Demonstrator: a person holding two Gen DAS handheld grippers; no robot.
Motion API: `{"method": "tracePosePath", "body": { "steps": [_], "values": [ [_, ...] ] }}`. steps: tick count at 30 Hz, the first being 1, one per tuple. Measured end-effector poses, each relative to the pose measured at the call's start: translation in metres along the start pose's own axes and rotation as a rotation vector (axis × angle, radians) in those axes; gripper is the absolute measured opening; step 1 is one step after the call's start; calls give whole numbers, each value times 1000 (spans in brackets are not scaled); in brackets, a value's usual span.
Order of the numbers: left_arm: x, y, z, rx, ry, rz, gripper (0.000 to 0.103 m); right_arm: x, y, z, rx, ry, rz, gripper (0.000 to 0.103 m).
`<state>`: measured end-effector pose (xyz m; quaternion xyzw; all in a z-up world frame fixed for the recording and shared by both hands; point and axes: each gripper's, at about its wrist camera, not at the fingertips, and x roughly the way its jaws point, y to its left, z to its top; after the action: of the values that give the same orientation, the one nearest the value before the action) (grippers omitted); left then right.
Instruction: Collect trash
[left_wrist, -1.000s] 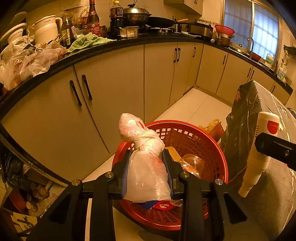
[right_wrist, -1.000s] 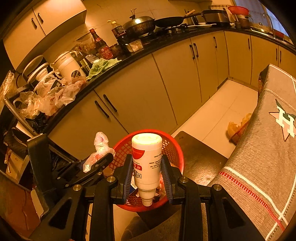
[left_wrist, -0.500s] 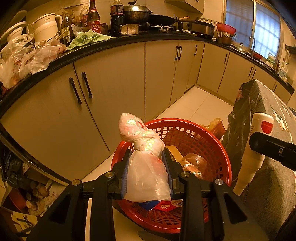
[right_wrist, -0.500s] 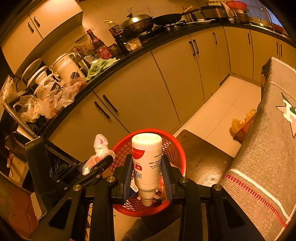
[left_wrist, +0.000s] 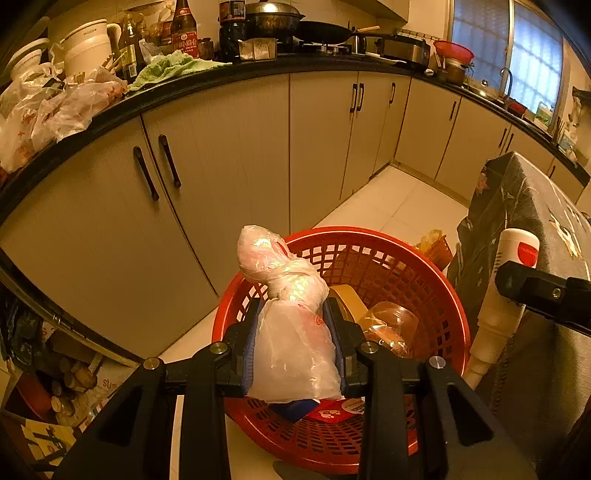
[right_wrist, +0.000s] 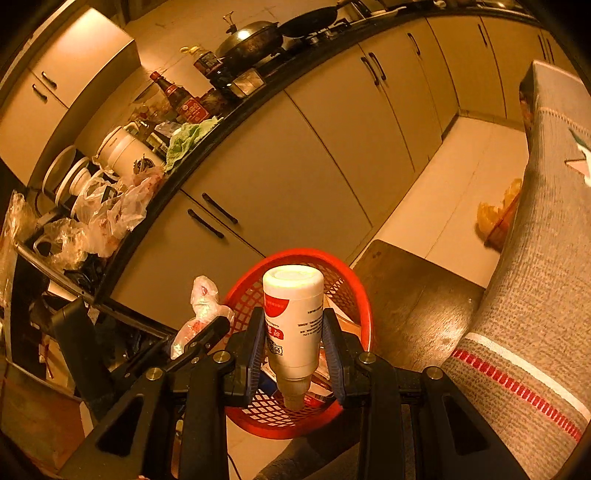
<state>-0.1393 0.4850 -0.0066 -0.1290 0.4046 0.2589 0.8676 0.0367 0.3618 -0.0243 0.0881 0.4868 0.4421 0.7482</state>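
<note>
A red mesh basket (left_wrist: 421, 280) stands on the floor and holds several scraps, among them a clear cup (left_wrist: 391, 325). Just above its near rim my left gripper (left_wrist: 293, 332) is shut on a knotted clear plastic bag (left_wrist: 291, 325). My right gripper (right_wrist: 294, 343) is shut on a white squeeze bottle (right_wrist: 293, 321) with a red label, held cap down over the same basket (right_wrist: 354, 291). In the left wrist view that white bottle (left_wrist: 502, 295) hangs at the basket's right edge. In the right wrist view the plastic bag (right_wrist: 201, 306) and the left gripper's fingers (right_wrist: 207, 330) show left of the basket.
Beige cabinets (left_wrist: 229, 147) under a black counter (left_wrist: 221, 75) crowded with bottles, pots and plastic bags curve behind the basket. A cloth-covered table (right_wrist: 539, 295) rises on the right, with a brown stool seat (right_wrist: 410, 295) beside the basket. A small orange bin (left_wrist: 434, 247) sits on the floor beyond.
The right gripper has sunk and rolled with the bottle, so the basket looks larger beneath it. In the left view the bottle has dropped slightly at the basket's right edge. The left gripper kept still.
</note>
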Motion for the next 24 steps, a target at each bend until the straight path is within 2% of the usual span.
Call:
{"method": "tracePosePath", "body": {
  "steps": [16, 18, 19, 21, 24],
  "values": [
    [10, 1, 0, -5, 12, -6, 33, 0, 6, -1, -24, -11, -4, 35],
    [9, 0, 0, -1, 6, -3, 38, -1, 7, -1, -28, -18, -1, 37],
    [8, 0, 0, 0, 4, 0, 41, -2, 7, 0, -28, -21, -2, 46],
    [4, -1, 0, 2, -5, 0, 56, -4, 5, 0, -24, -34, -4, 58],
    [-6, 0, 1, -5, -24, -6, 66, -5, 3, 0, -17, -41, 0, 61]
  ]
}}
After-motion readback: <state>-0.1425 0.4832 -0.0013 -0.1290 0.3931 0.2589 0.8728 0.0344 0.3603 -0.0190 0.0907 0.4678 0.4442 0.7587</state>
